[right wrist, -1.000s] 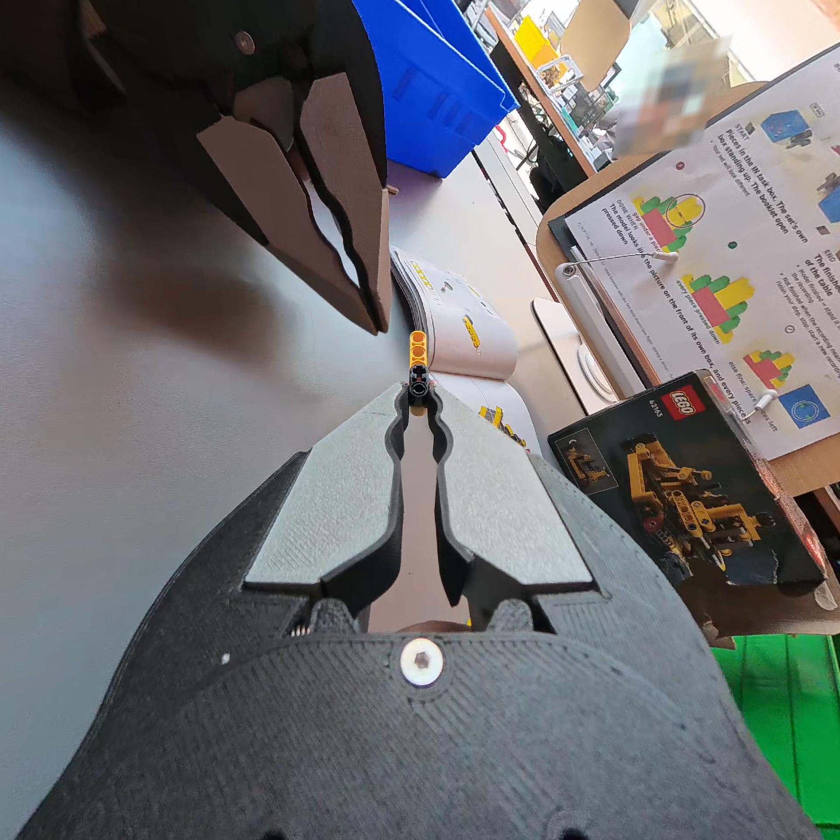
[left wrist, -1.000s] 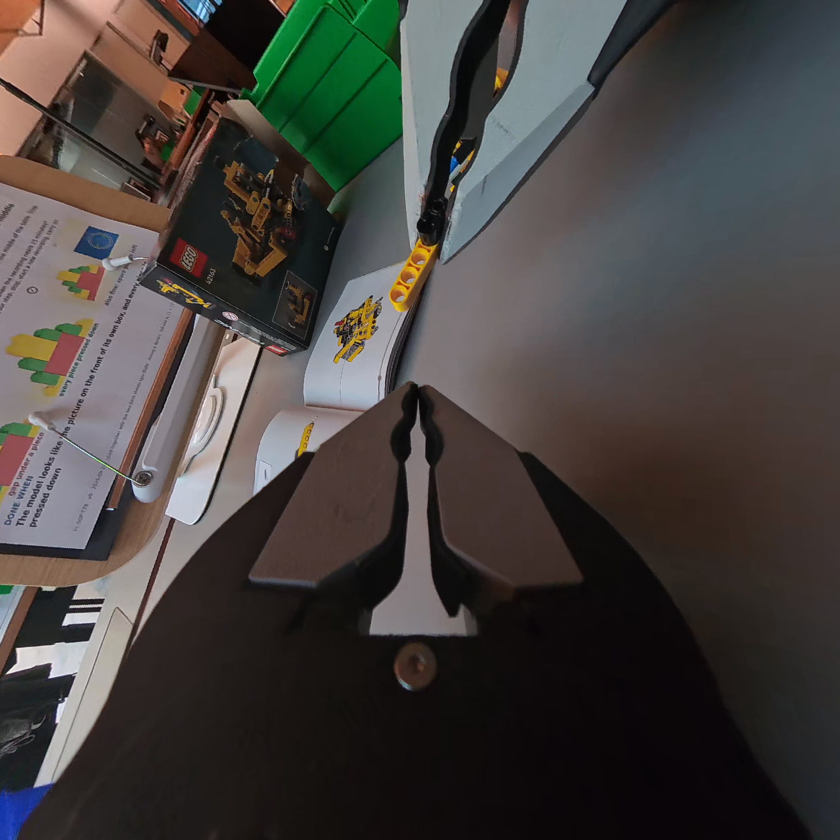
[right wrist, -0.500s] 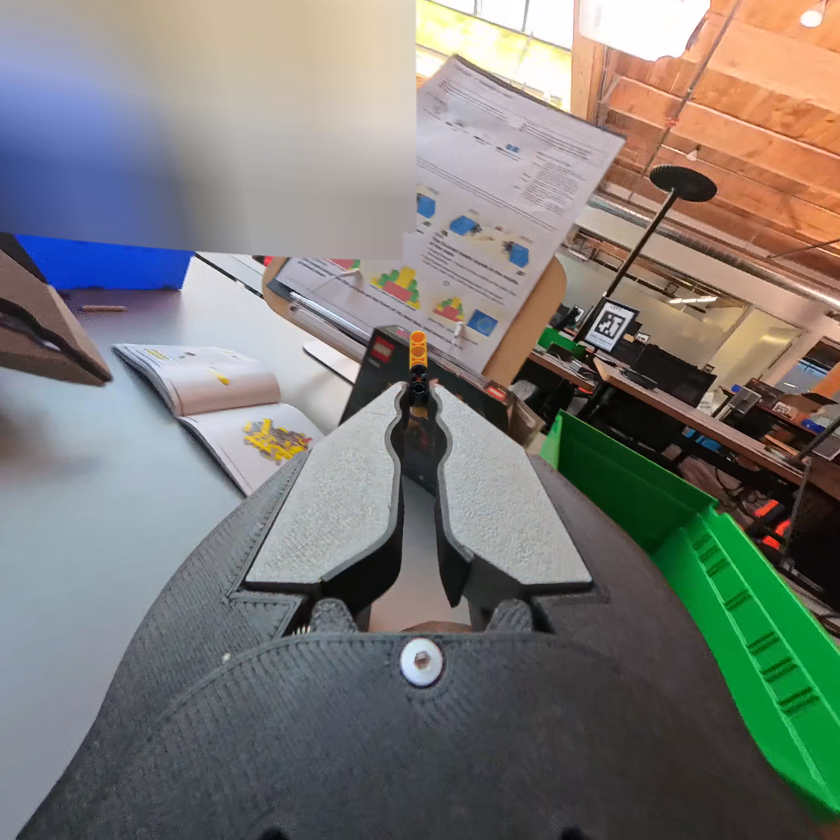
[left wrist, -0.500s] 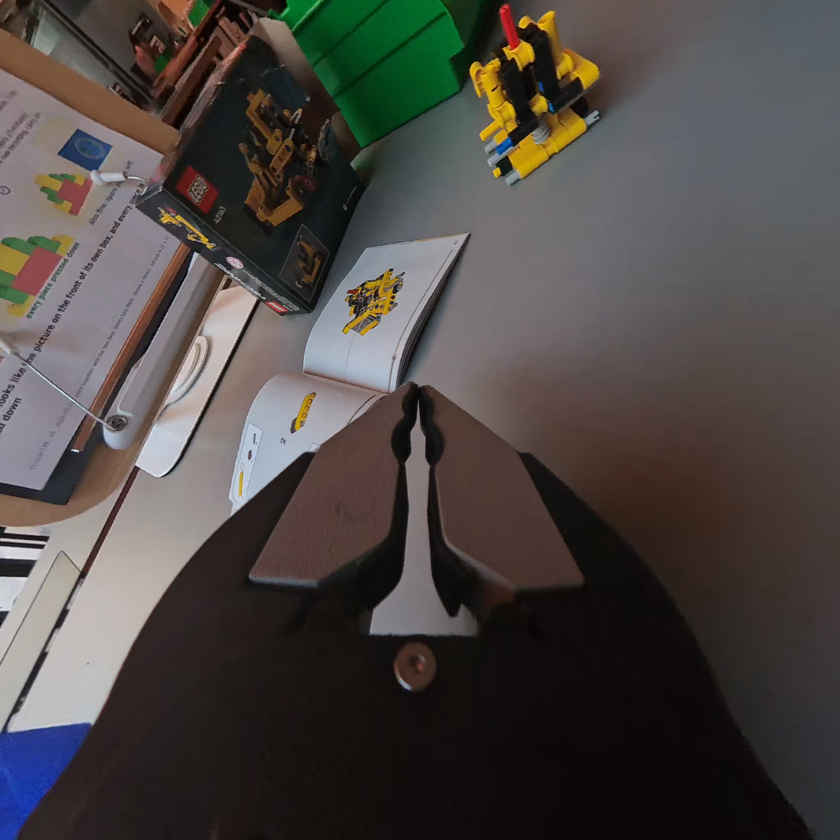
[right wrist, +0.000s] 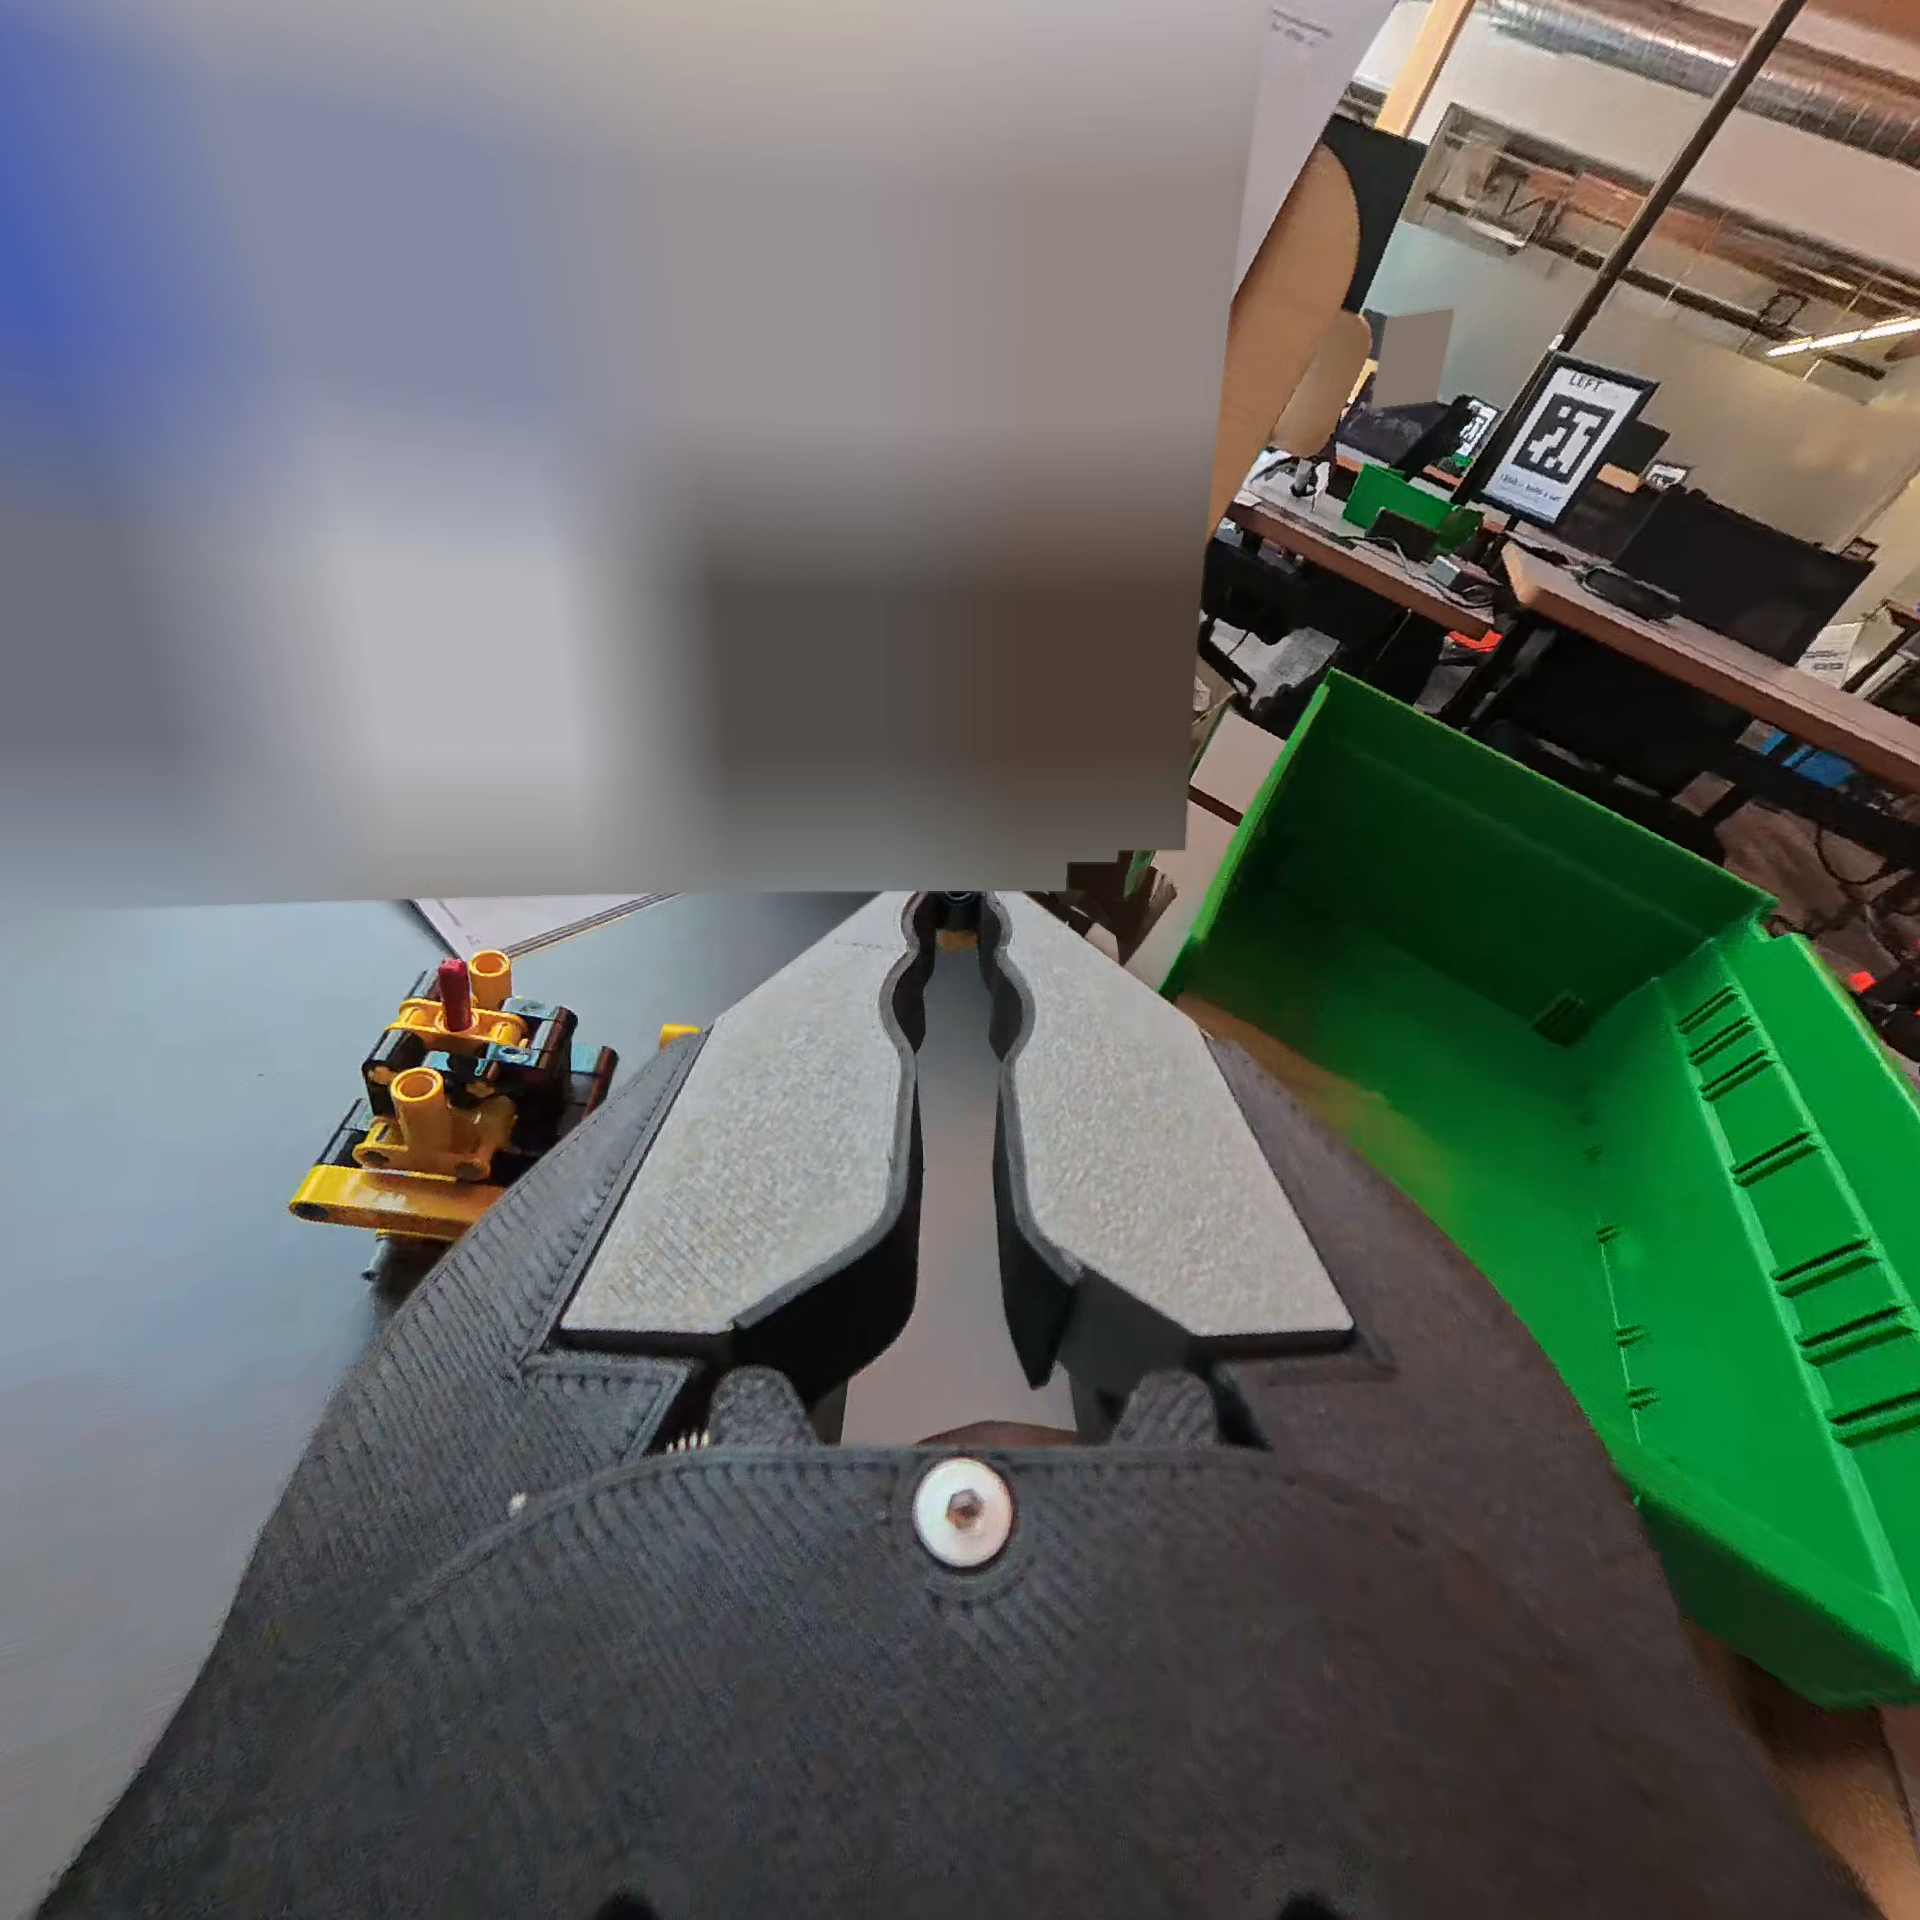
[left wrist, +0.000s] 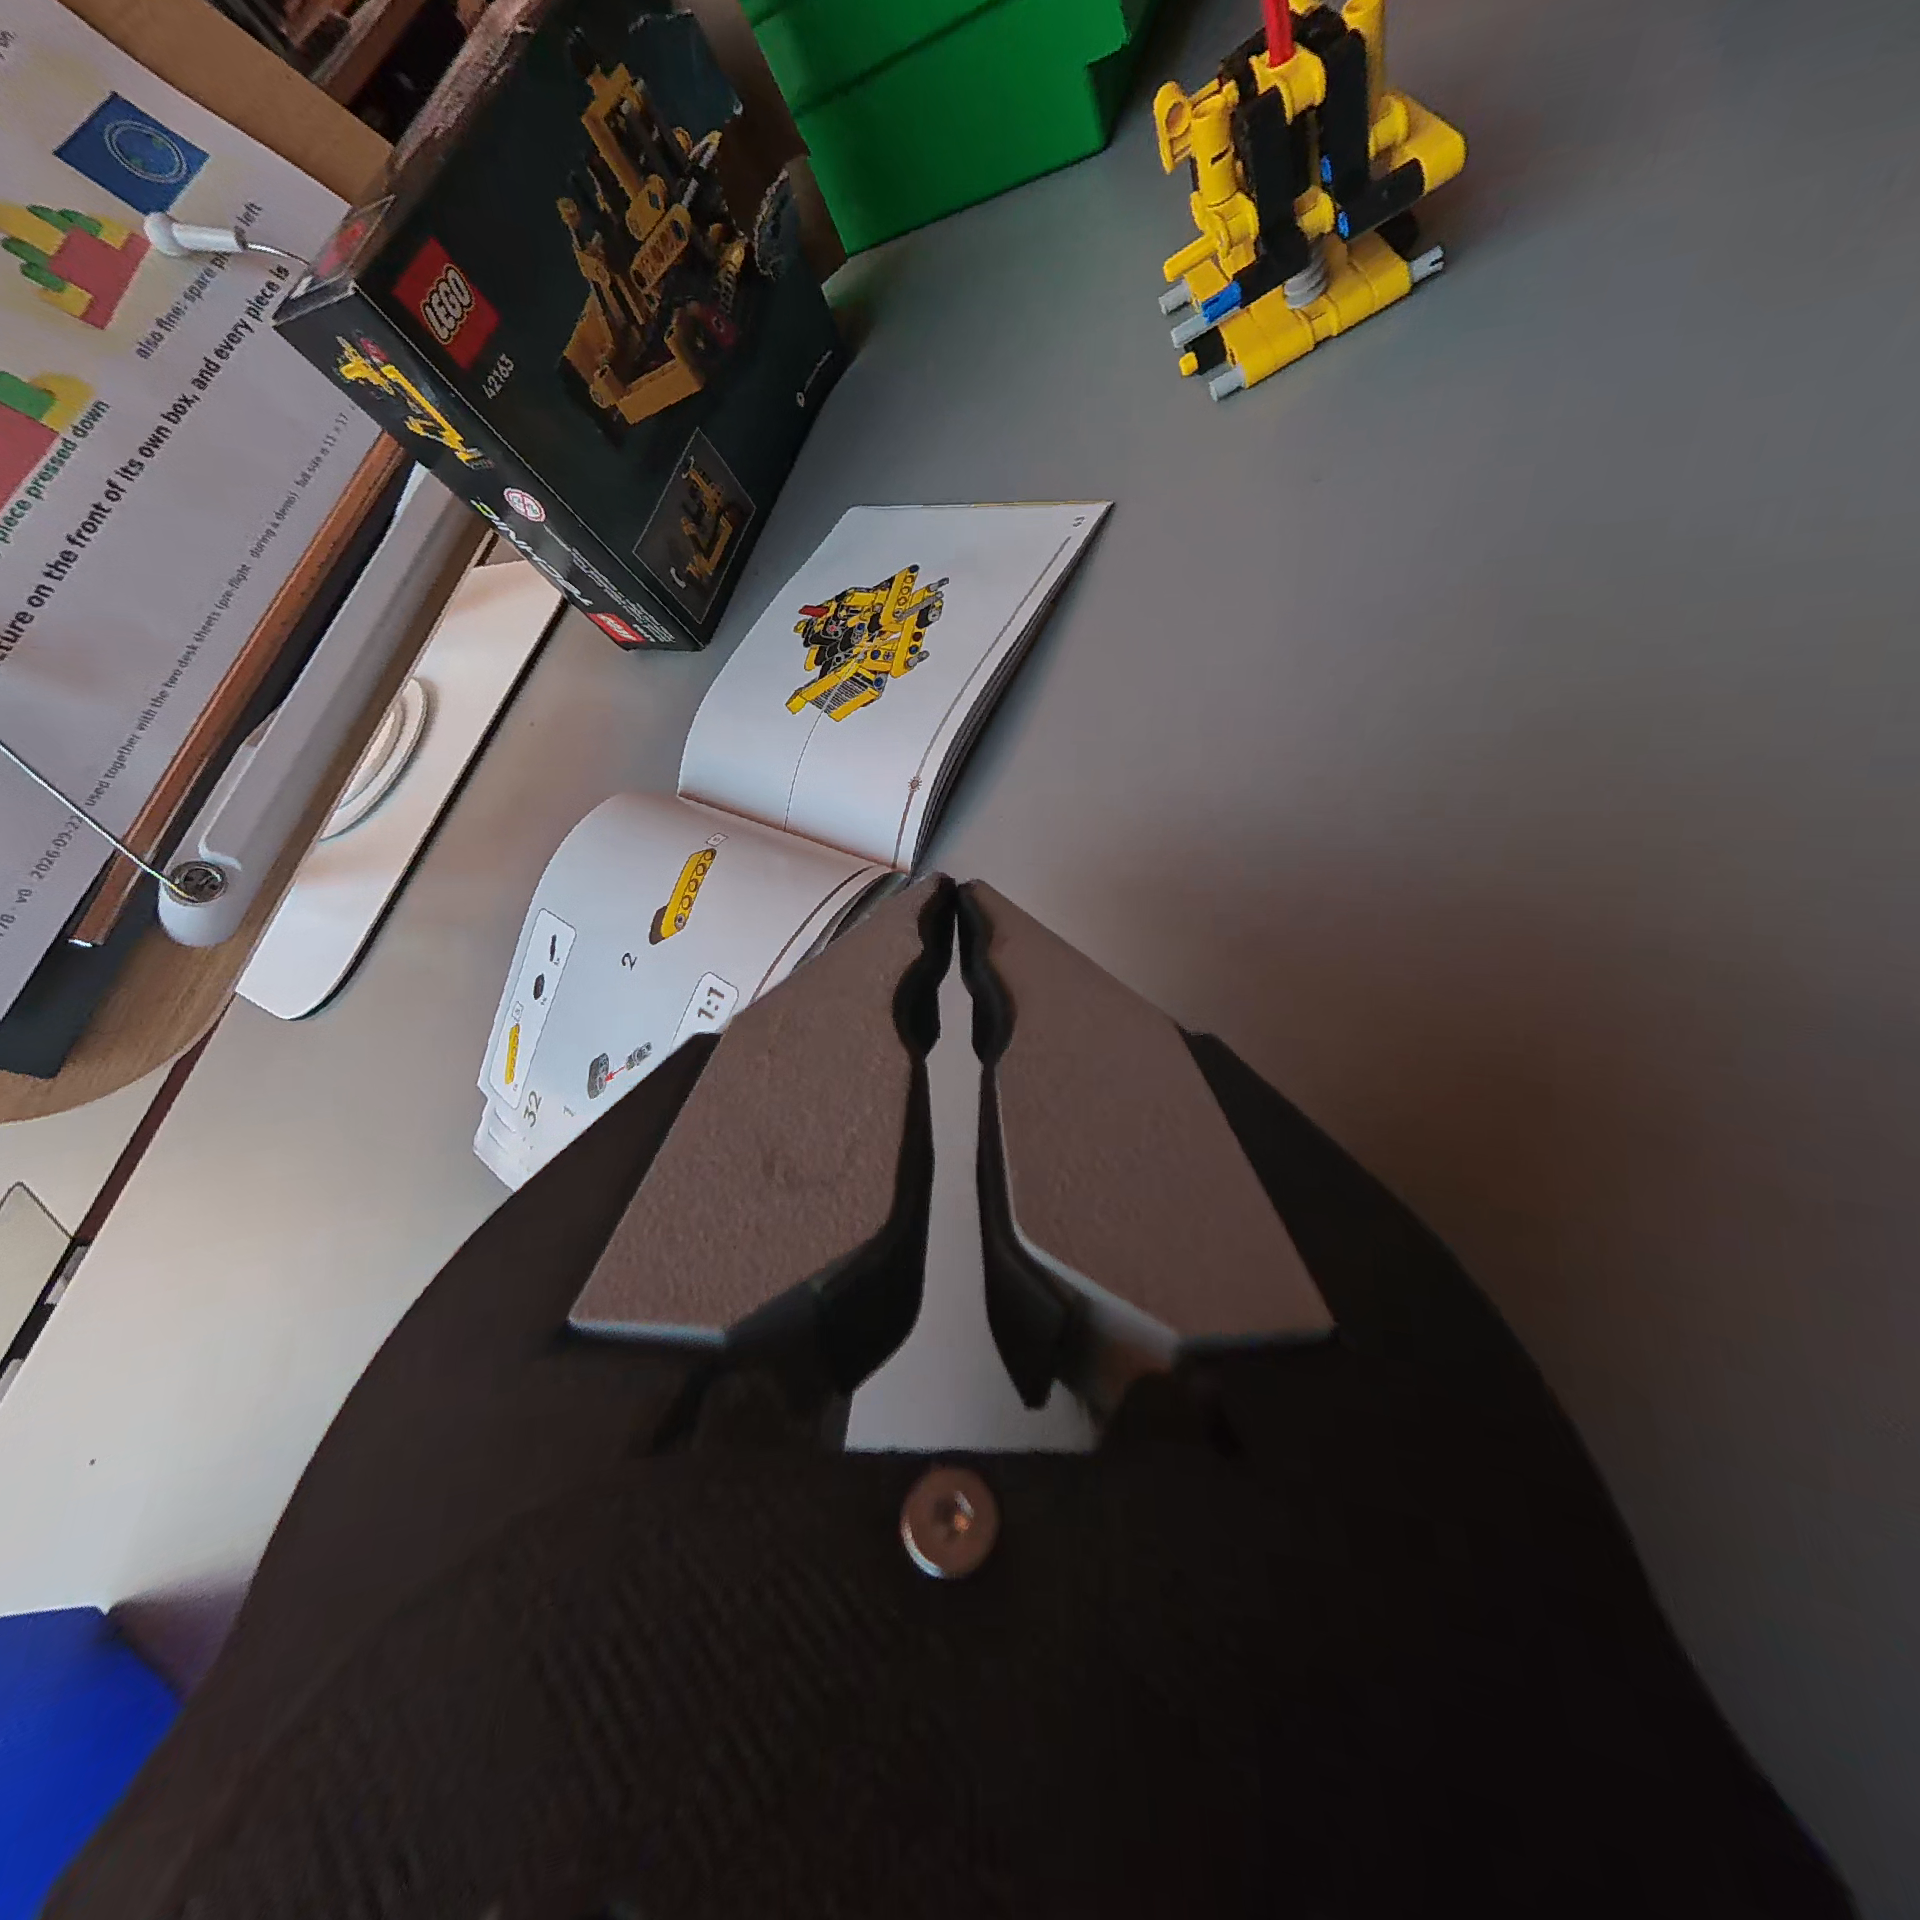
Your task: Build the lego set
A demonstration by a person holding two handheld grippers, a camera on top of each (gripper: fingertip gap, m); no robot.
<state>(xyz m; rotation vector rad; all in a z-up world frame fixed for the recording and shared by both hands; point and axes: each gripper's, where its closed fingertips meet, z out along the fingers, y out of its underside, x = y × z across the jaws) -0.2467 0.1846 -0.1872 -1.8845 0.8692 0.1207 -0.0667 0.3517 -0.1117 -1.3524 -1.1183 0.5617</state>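
The part-built yellow and black model [left wrist: 1299, 197] with a red axle on top stands on the grey table at the far right of the left wrist view. It also shows in the right wrist view [right wrist: 457, 1091], just left of my right gripper. My right gripper [right wrist: 961, 914] is shut on a small black and yellow piece [right wrist: 954, 925]; a blurred patch hides most of the piece. My left gripper [left wrist: 954, 904] is shut and empty, over the edge of the open instruction booklet [left wrist: 831, 727].
The set's dark box [left wrist: 582, 312] stands behind the booklet, next to a poster board [left wrist: 125, 436]. Green bins [left wrist: 935, 104] are at the back; one open green bin [right wrist: 1558, 1091] lies right of my right gripper. A blue bin corner [left wrist: 62, 1714] is at lower left. The tips of one gripper are about 25 cm away from the tips of the other.
My right gripper has swung away from the left gripper and the booklet to the model and green bin, still holding the piece. My left gripper stays shut, now a little nearer the model.
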